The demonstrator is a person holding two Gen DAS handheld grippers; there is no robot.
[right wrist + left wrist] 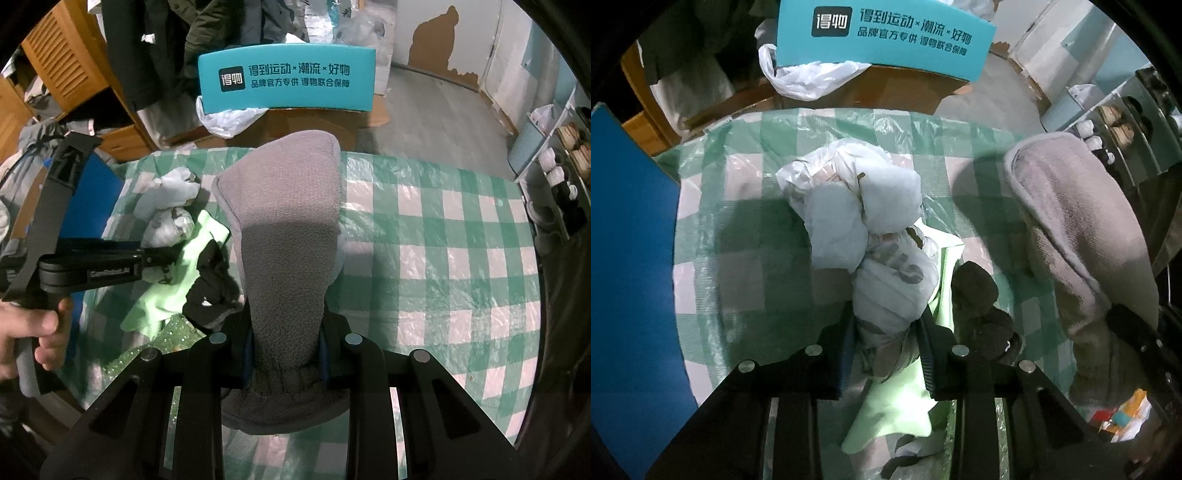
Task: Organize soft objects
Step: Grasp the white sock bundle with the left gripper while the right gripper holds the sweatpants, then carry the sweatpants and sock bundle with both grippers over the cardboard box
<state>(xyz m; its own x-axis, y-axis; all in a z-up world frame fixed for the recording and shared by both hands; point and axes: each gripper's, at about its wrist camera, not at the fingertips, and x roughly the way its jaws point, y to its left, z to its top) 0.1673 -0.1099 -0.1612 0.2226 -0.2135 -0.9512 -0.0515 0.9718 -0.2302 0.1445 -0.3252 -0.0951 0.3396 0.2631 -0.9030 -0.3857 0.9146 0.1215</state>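
Soft objects are not sorted yet: right gripper clamps a grey fleece cloth above the green-checked table cover, left gripper pinches a white crumpled bundle; pale green cloth and dark sock lie loose beside.

Dim indoor light; hard shadows on the cloth; fisheye-bent, dark edges.
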